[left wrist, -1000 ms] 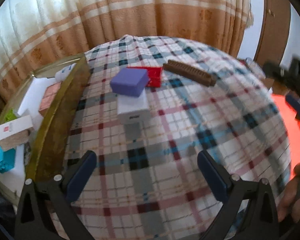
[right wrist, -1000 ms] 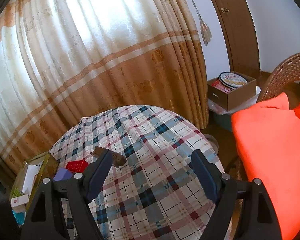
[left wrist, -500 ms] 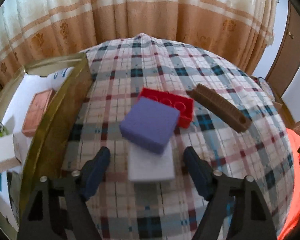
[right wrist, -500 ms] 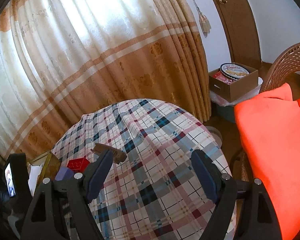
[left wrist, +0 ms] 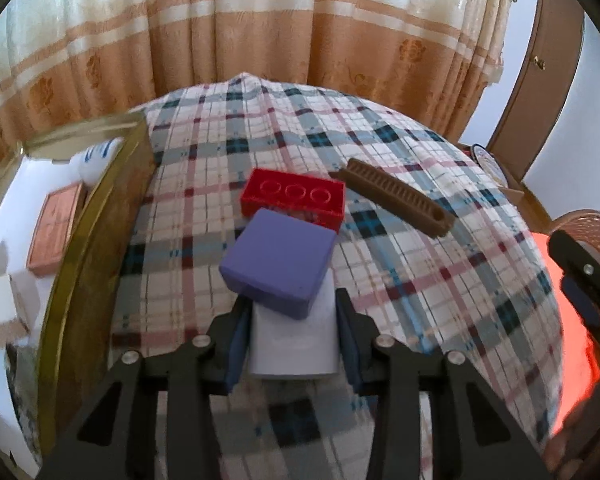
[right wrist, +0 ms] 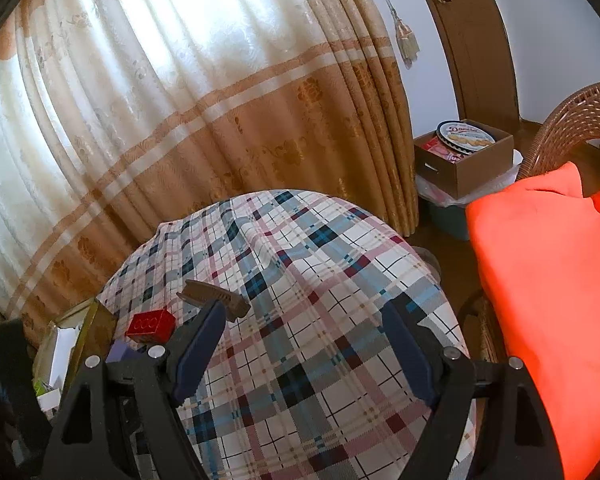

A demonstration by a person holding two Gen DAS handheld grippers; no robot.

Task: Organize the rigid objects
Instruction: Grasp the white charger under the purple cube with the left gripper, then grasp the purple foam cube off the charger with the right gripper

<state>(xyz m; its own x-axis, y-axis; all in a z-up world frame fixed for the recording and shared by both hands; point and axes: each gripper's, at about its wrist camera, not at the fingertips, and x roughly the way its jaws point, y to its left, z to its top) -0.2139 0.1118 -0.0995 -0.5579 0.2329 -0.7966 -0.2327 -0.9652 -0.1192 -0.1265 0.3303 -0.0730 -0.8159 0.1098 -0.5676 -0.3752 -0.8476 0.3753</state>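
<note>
Blue-padded left tool (left wrist: 293,338) pinches the white block (left wrist: 294,344); right tool (right wrist: 304,354) hangs spread wide, holding nothing.

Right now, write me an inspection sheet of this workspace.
Surface: plaid tablecloth over a round table.
Job's things: white box between the left tool's fingers; purple block lies partly on it; red brick touches the purple block; brown comb-like bar apart.
Clutter: gold tray with small boxes.
Grippers: left tool closed on the white box; right tool open, empty.
Cables: nothing seen.
Surroundings: curtain, orange cushion, cardboard box.
</note>
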